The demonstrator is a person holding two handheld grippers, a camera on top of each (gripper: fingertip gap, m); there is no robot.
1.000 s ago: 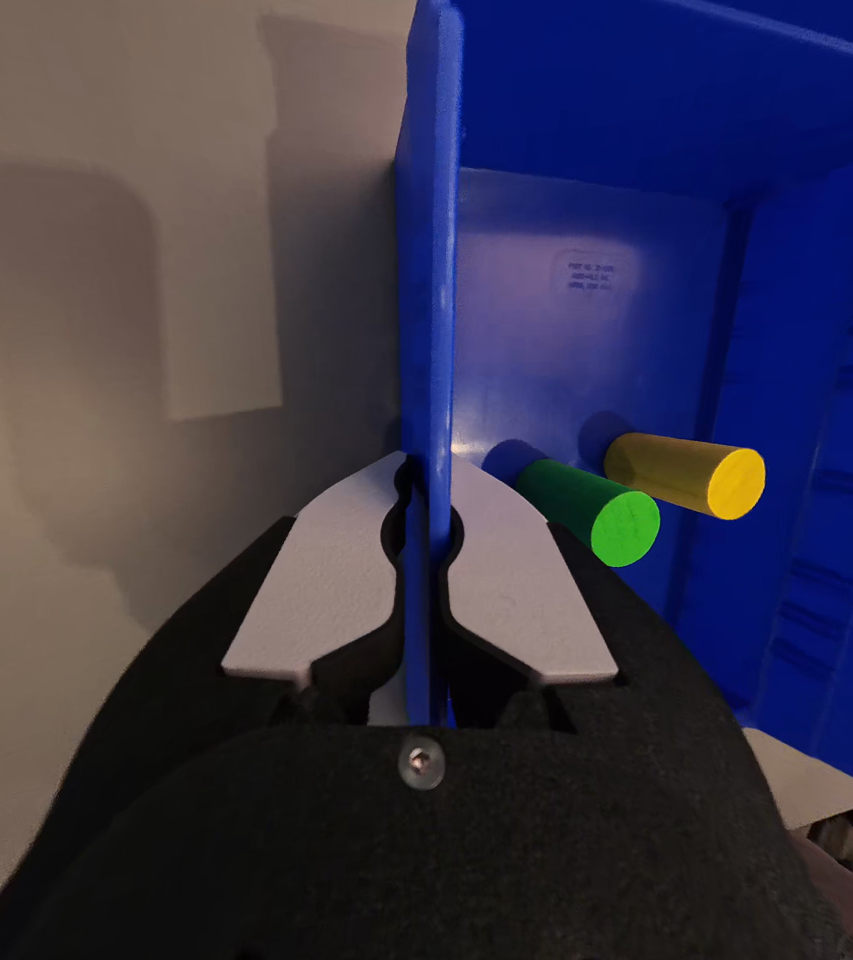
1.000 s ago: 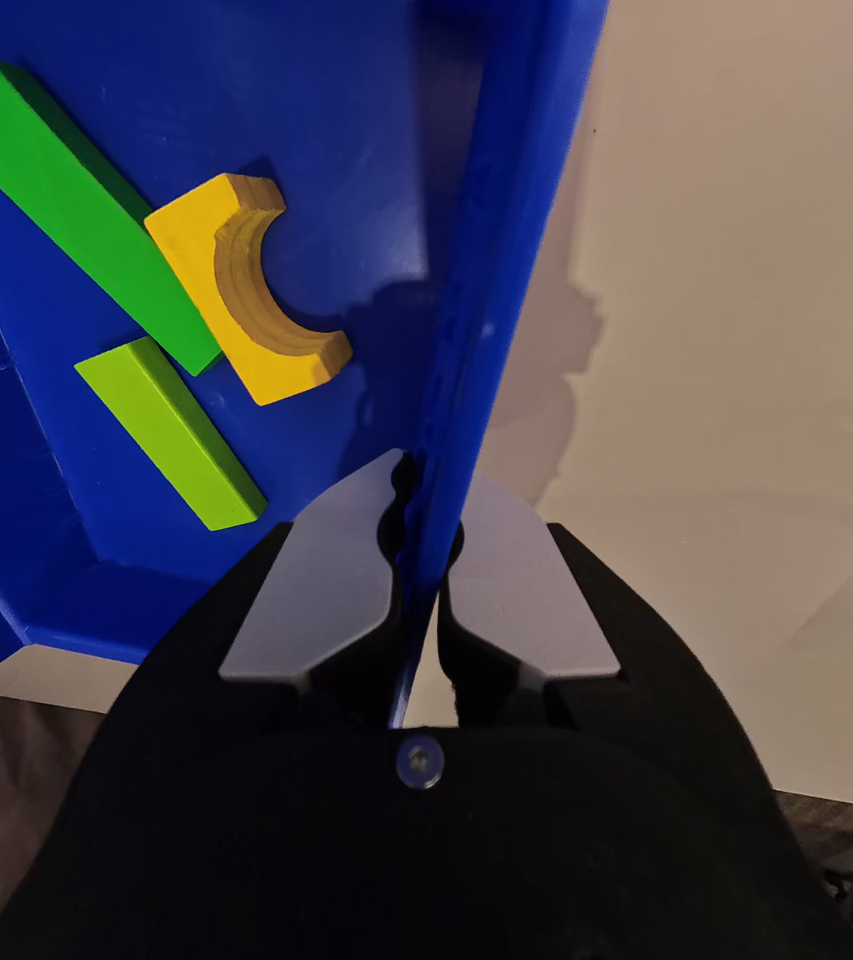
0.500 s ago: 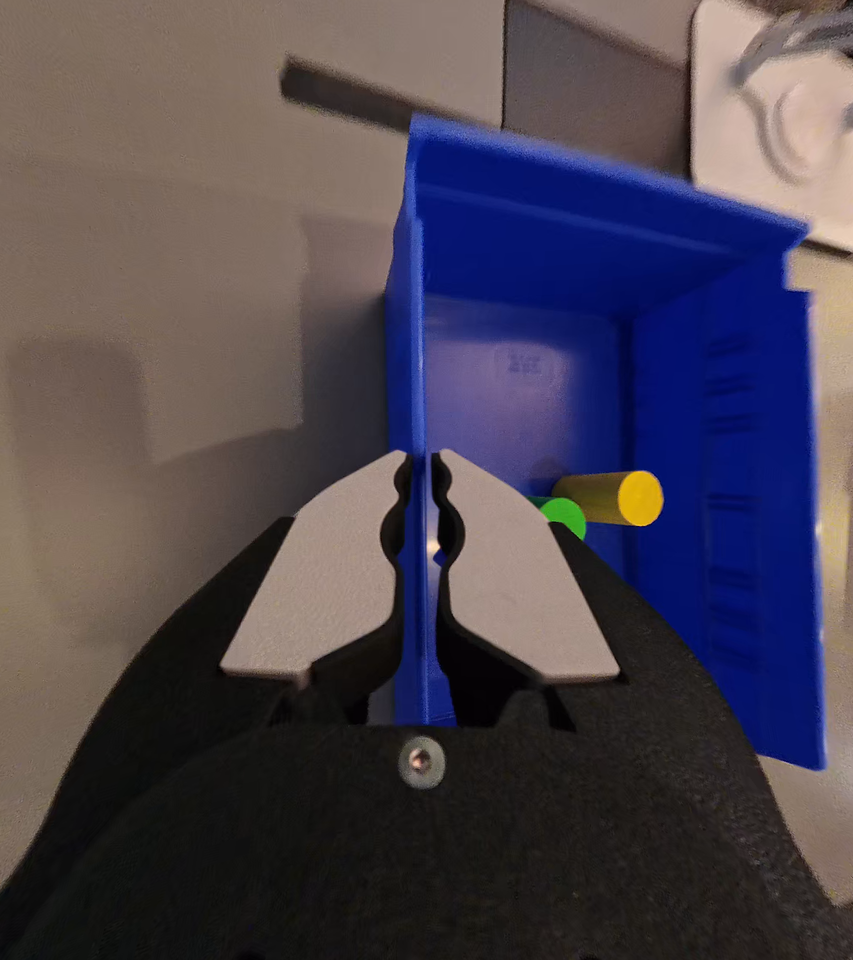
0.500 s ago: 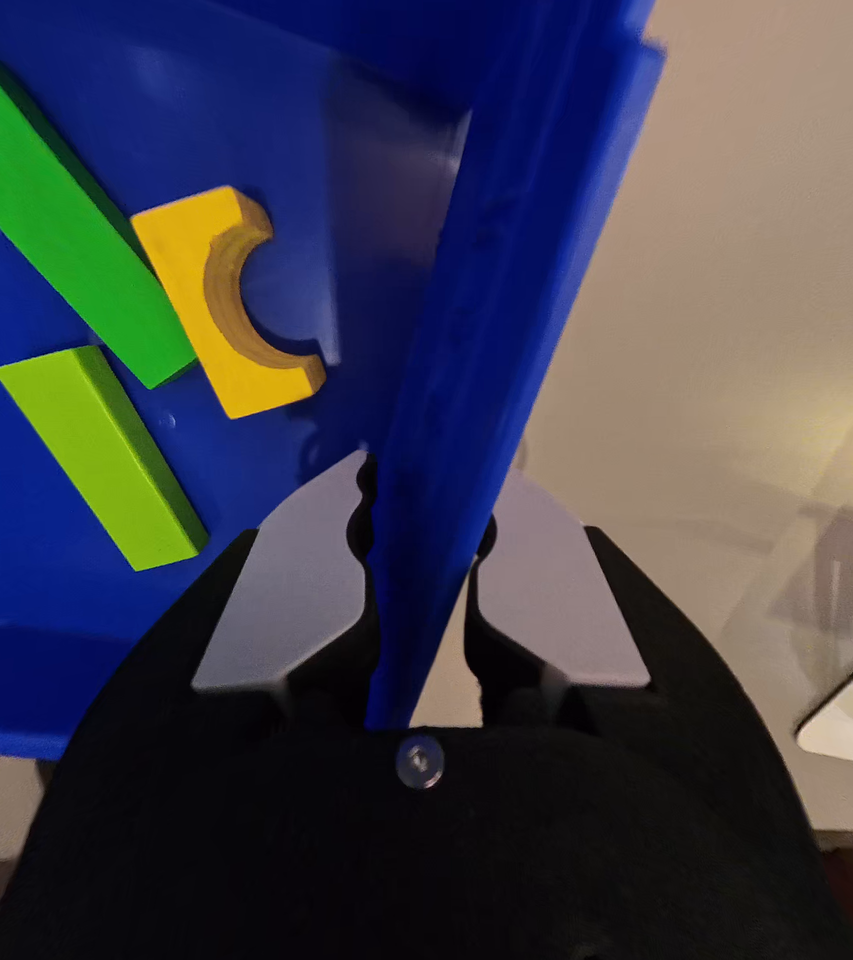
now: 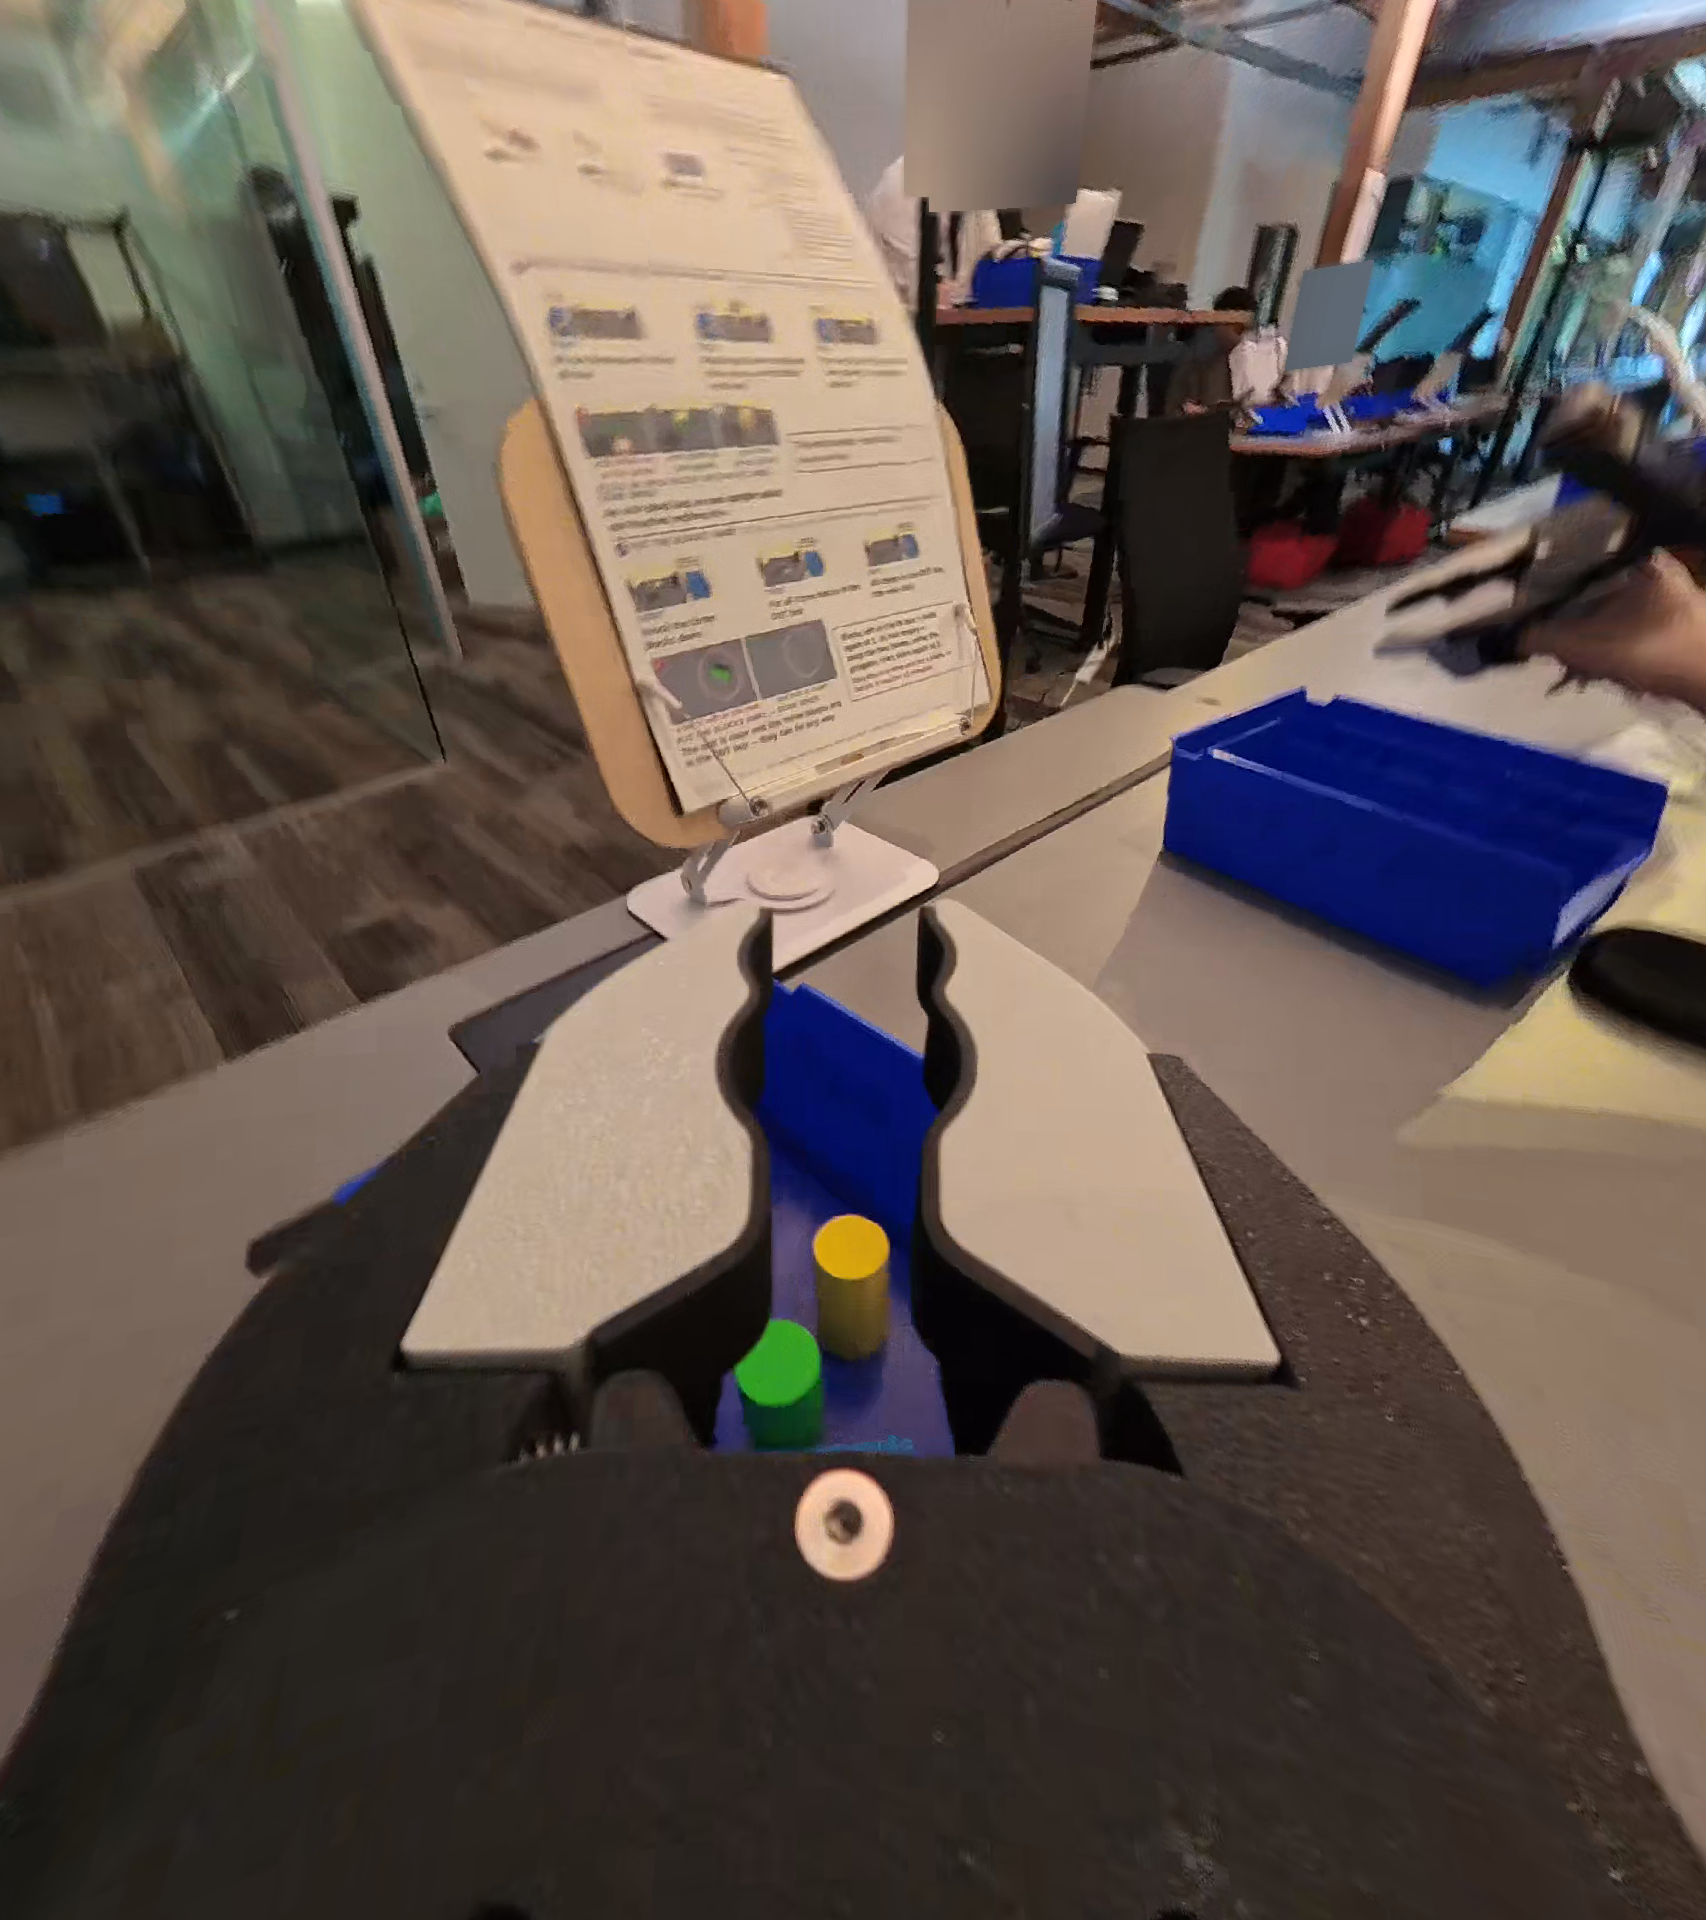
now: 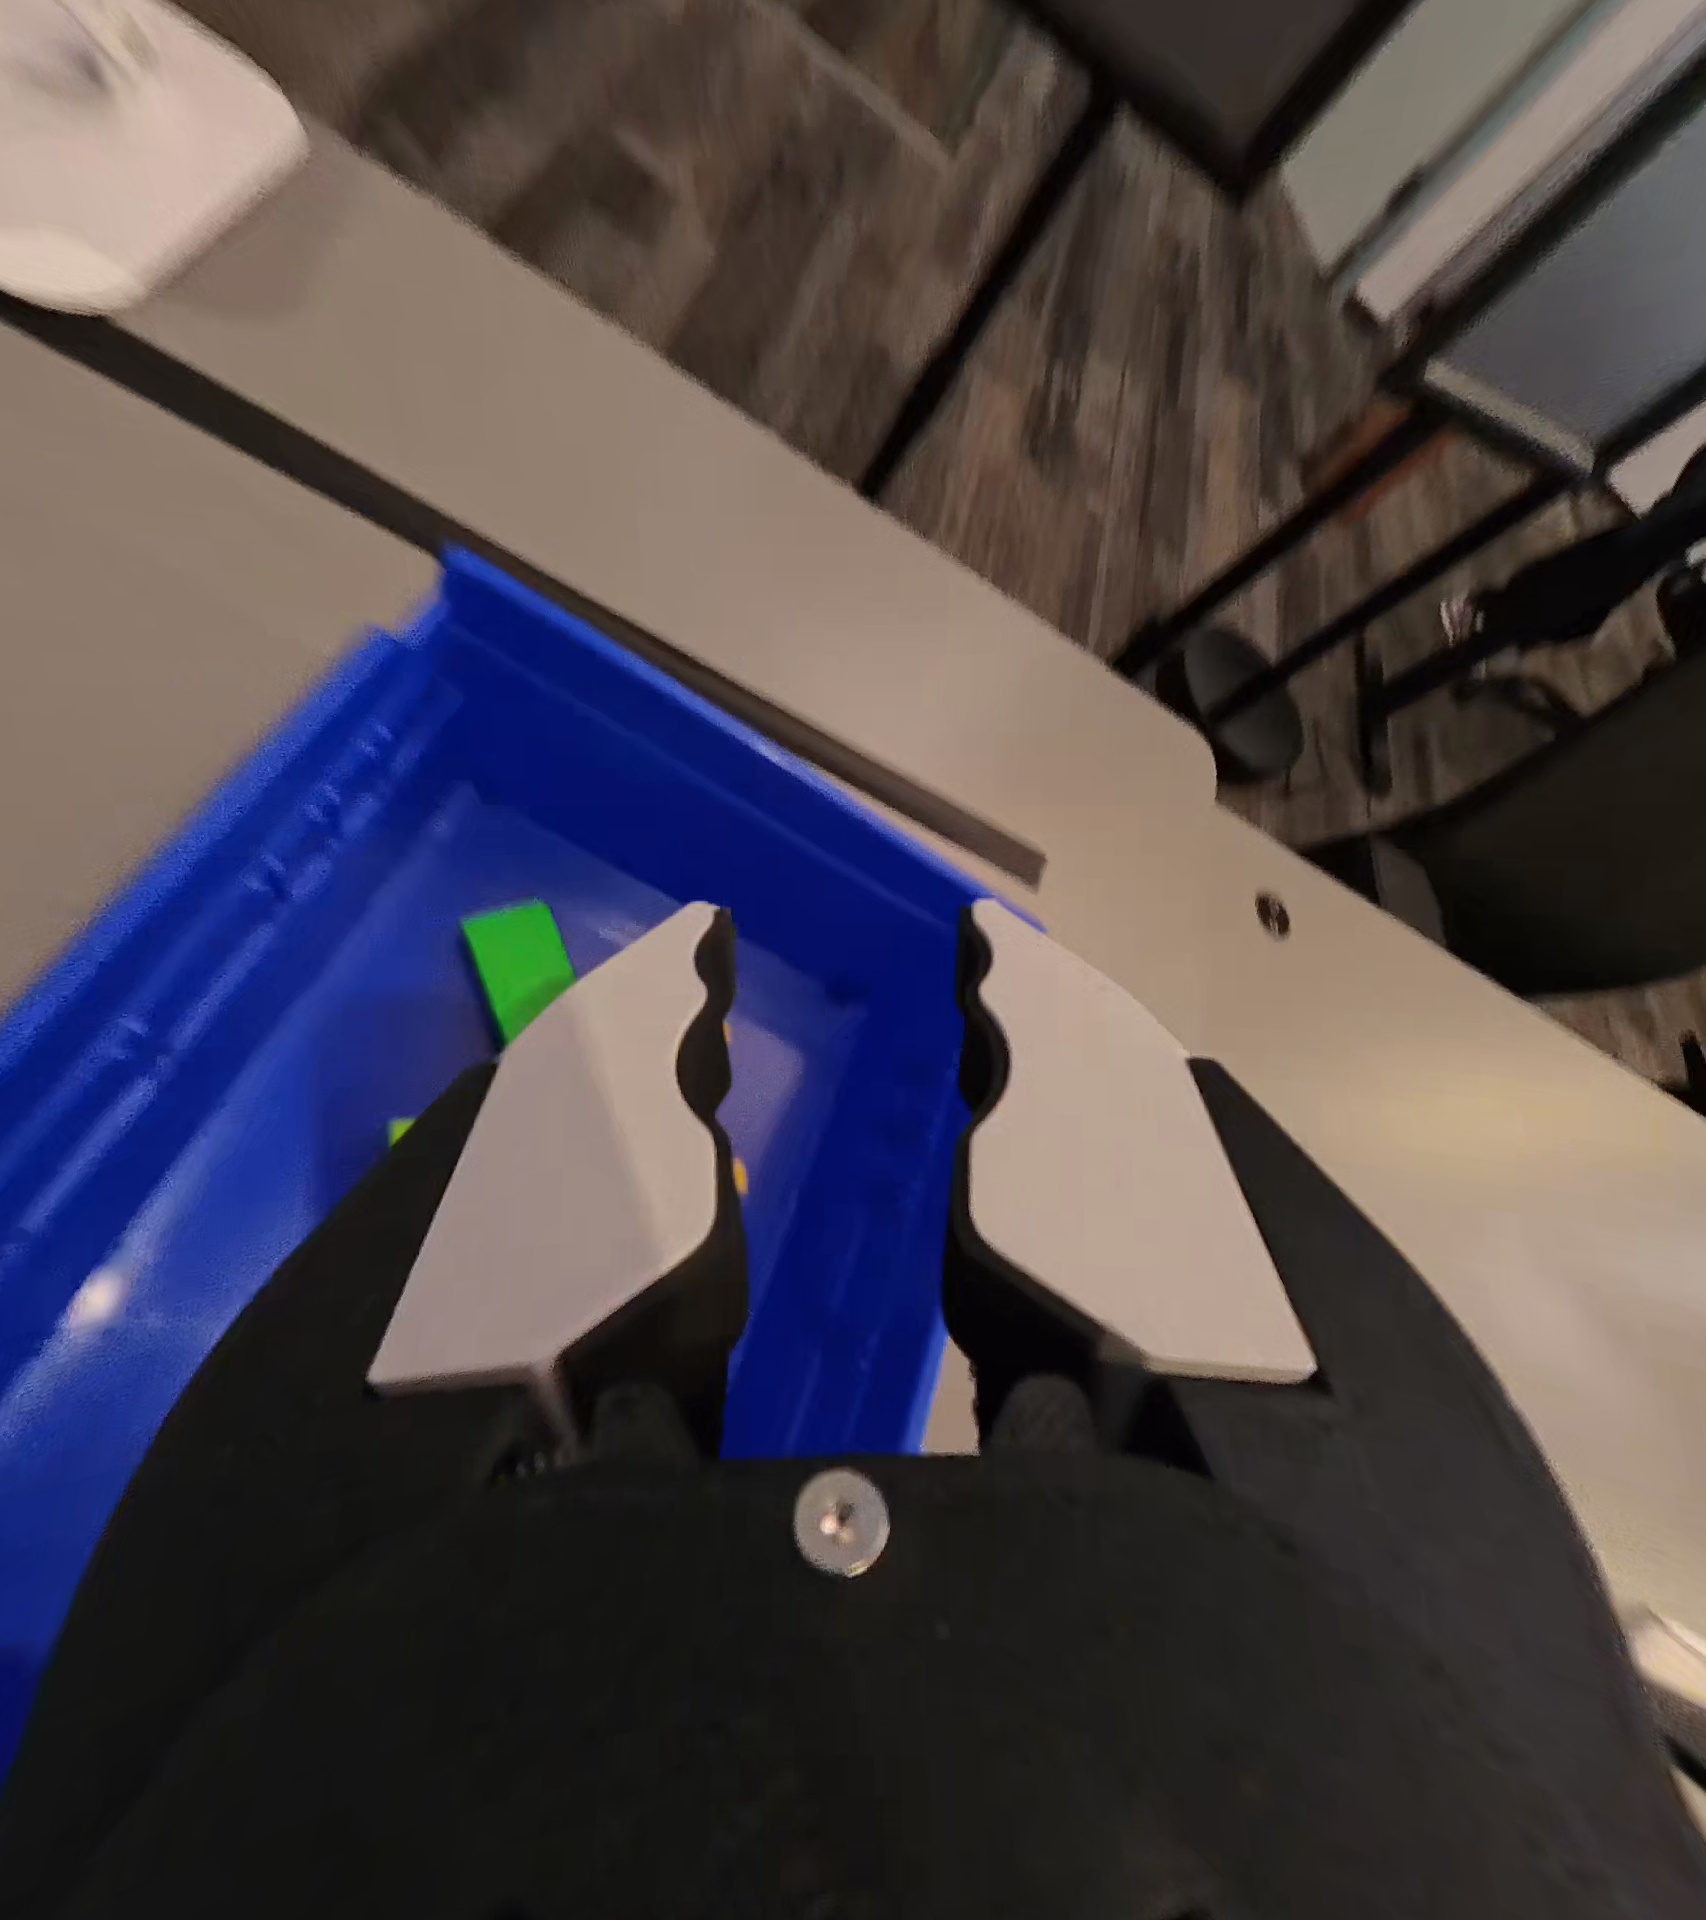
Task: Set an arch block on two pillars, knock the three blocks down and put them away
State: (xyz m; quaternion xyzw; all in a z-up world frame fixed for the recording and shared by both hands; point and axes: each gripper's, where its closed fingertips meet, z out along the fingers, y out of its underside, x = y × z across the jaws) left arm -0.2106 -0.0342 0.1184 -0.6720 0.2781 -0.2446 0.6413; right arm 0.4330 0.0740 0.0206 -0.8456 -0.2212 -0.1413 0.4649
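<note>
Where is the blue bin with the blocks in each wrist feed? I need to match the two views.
Left wrist view: blue bin low centre, seen between the open left gripper, holding a yellow cylinder and a green cylinder; not the other bin at right.
Right wrist view: it fills the left and centre, partly behind the open right gripper.
Shared landmark: probably the white stand base, blurred in the right wrist view.

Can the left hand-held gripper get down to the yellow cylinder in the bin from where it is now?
Probably yes. The left hand-held gripper is open, the yellow cylinder shows in the gap between its fingers, and nothing covers it. The green cylinder right beside it may get bumped.
</note>
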